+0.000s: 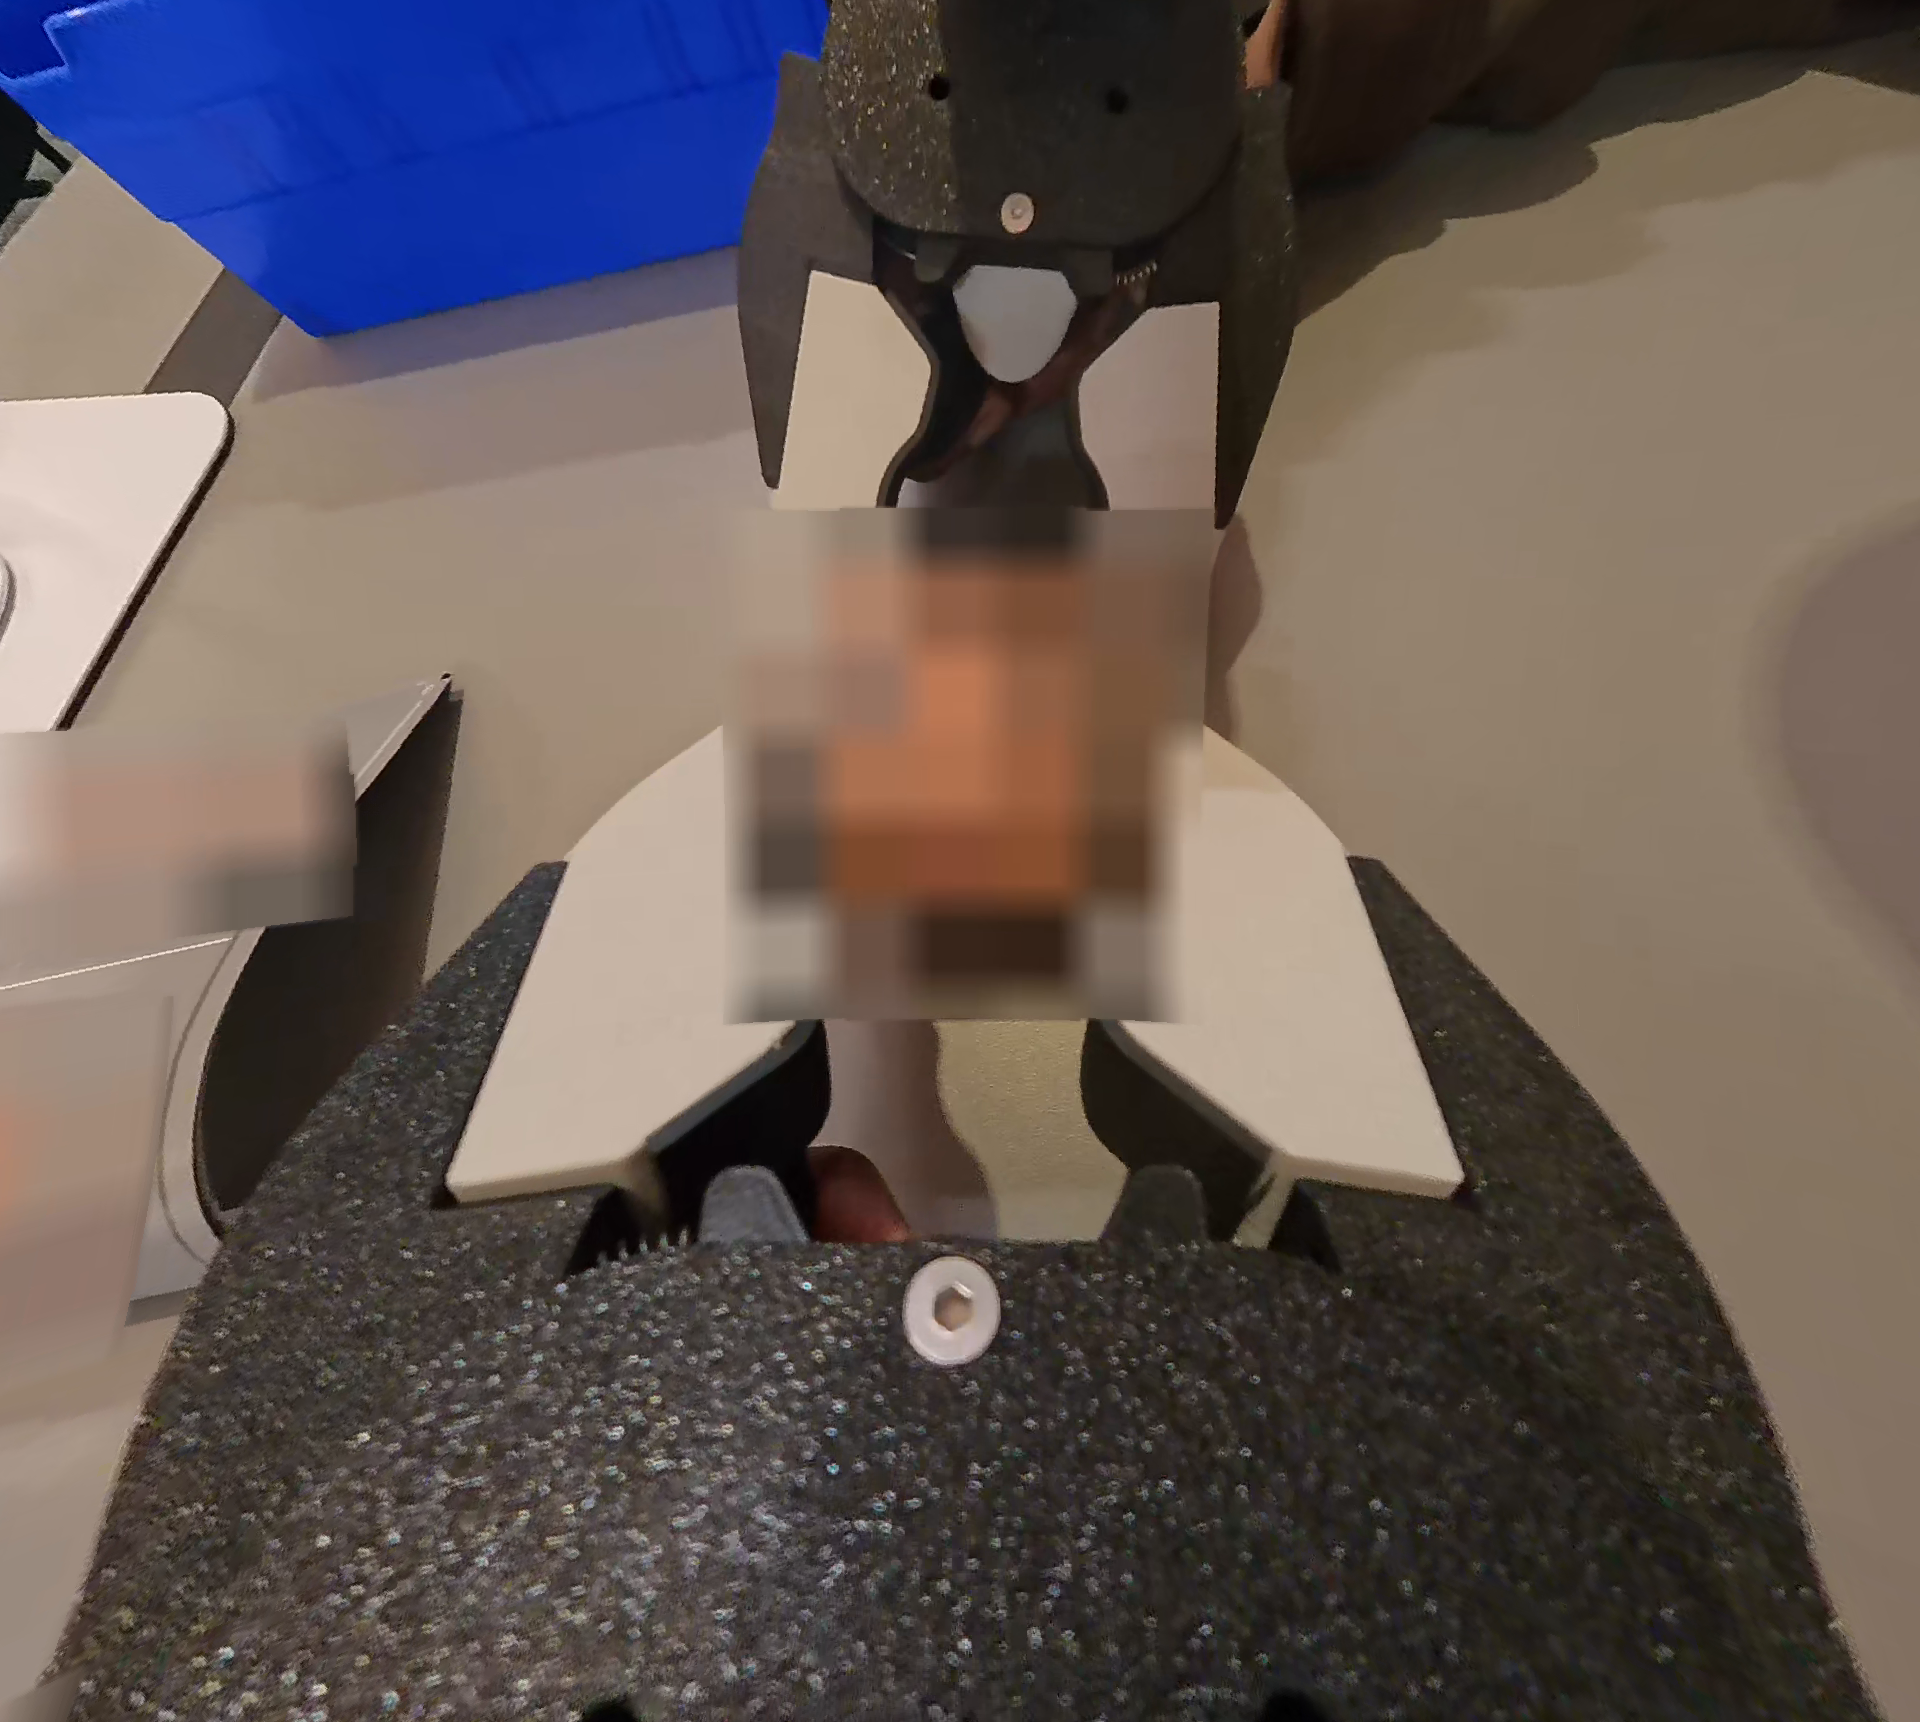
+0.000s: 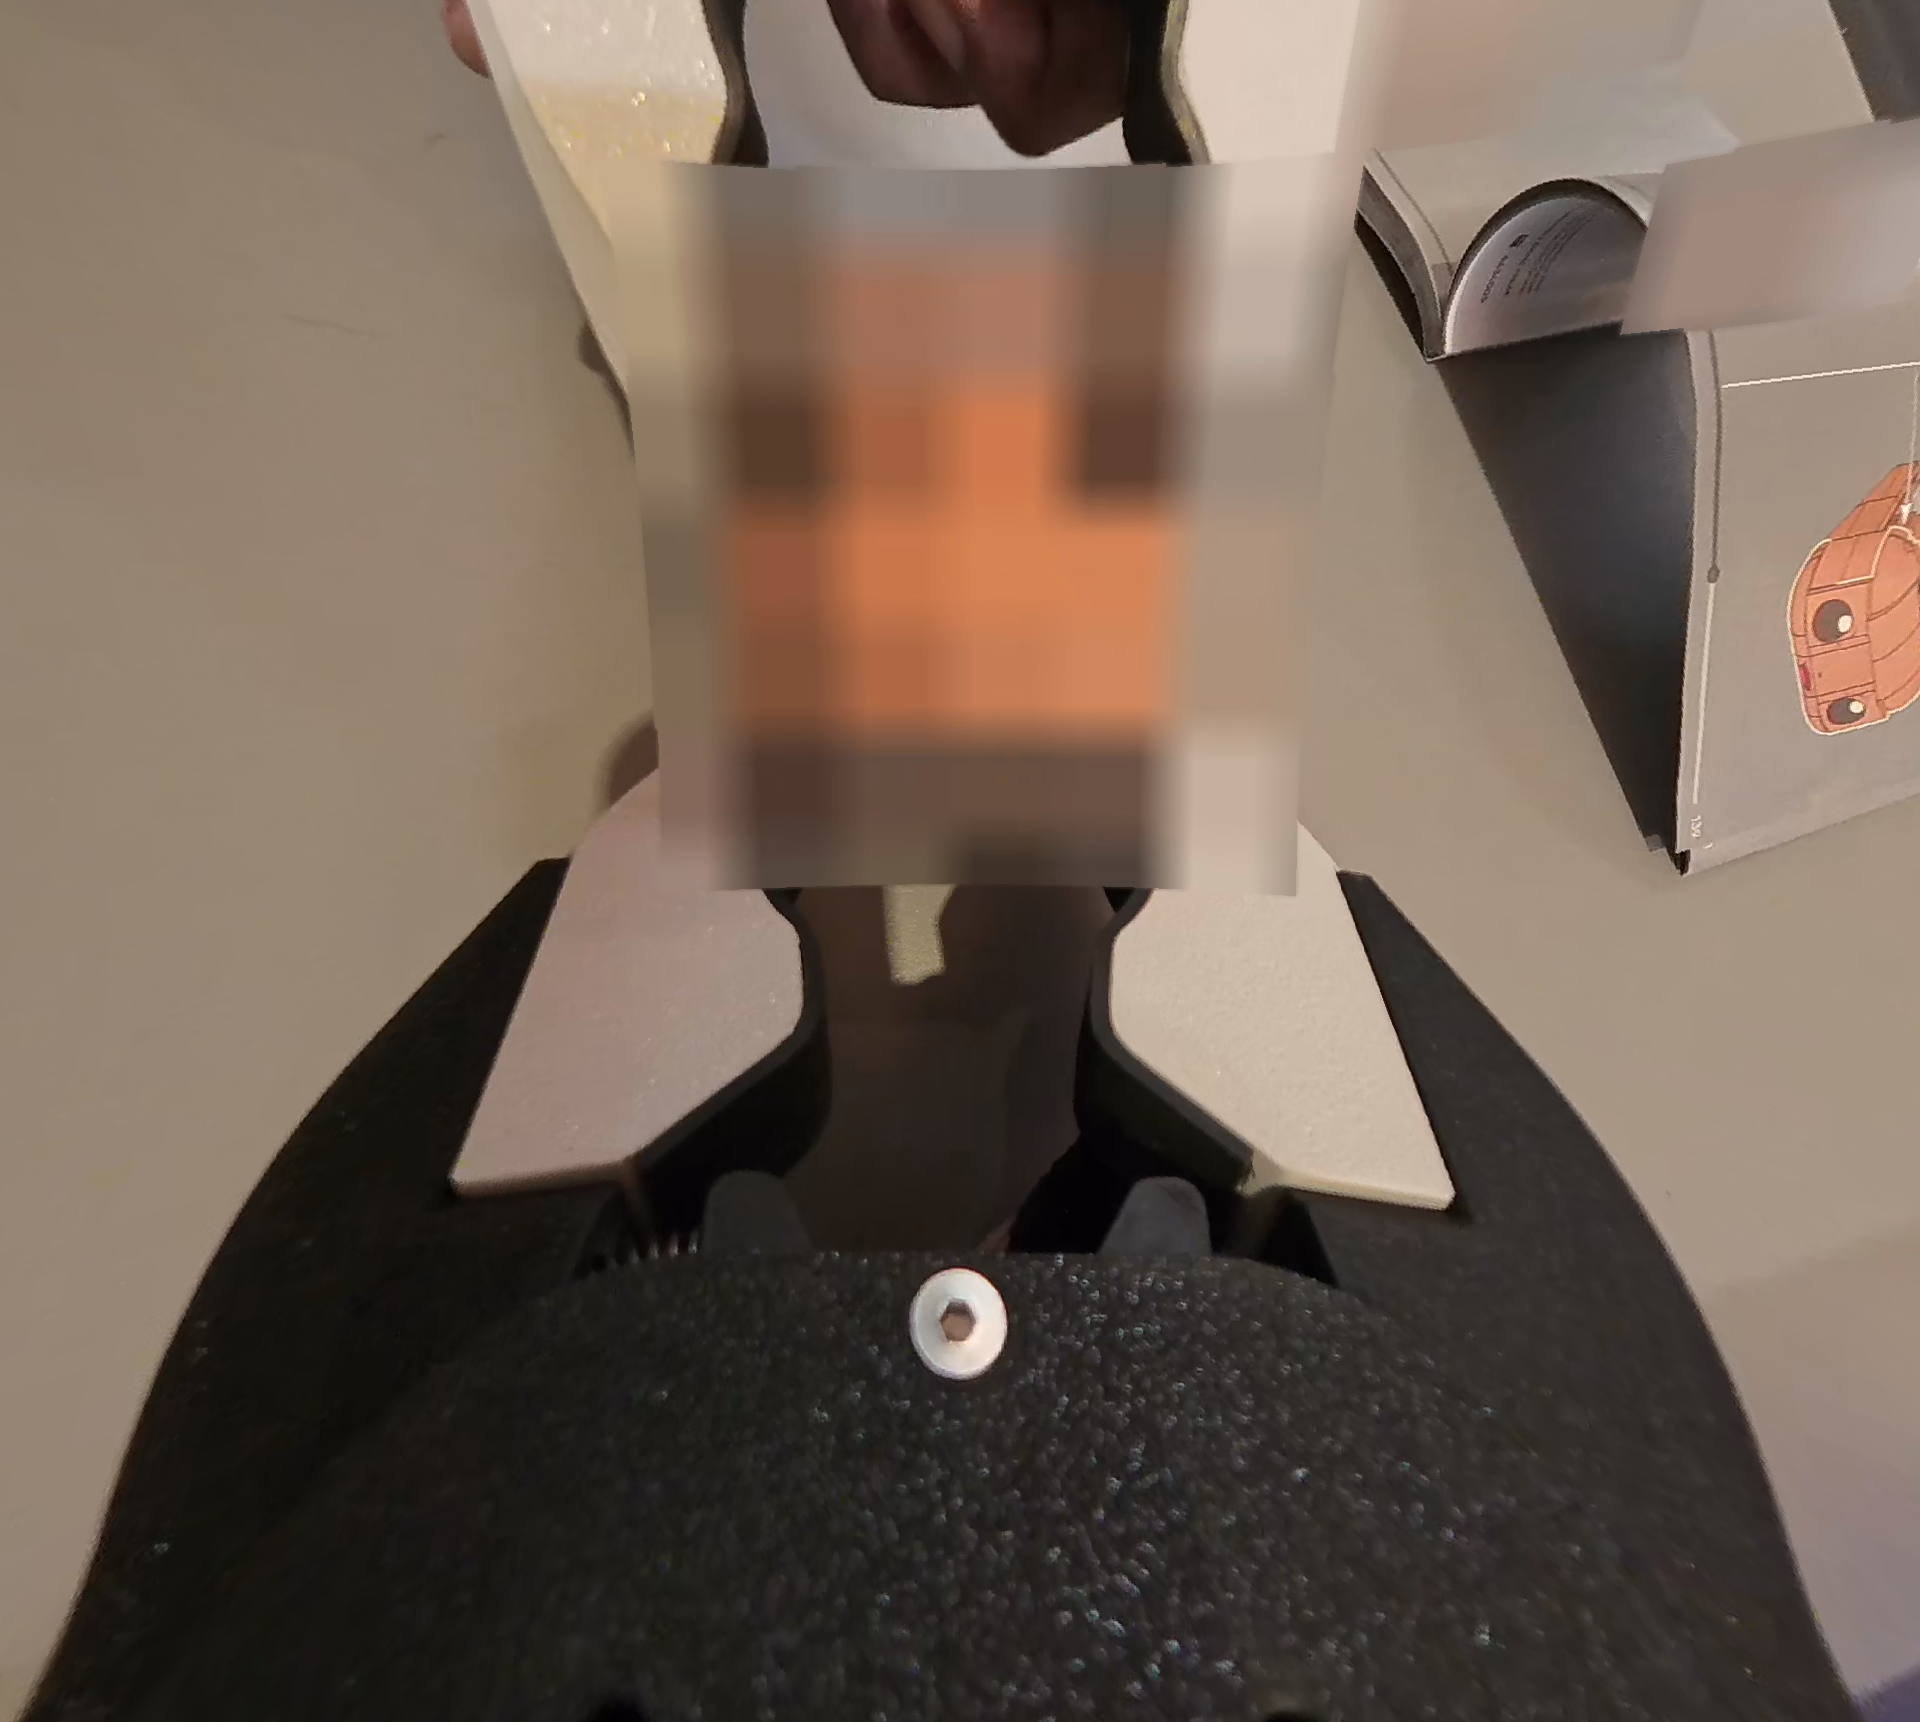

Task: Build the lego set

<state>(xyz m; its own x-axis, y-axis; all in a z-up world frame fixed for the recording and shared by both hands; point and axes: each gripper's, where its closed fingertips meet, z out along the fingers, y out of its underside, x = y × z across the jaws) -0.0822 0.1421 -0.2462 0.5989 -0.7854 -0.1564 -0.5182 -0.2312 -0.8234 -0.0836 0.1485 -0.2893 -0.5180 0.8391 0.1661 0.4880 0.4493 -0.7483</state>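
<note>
Between the left gripper (image 1: 966,841) and right gripper (image 1: 997,488), facing each other low over the counter (image 1: 1558,737), the orange-brown lego build is masked, jaw grip untellable; likely light, rigid, snap-apart, best pinched across flat sides.

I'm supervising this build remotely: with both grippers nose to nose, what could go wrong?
1. The left gripper and right gripper face each other closely; their fingers could clash.
2. The open booklet lies close beside the right gripper; a sideways swing might sweep it.
What sits between the fingers is hidden.
</note>
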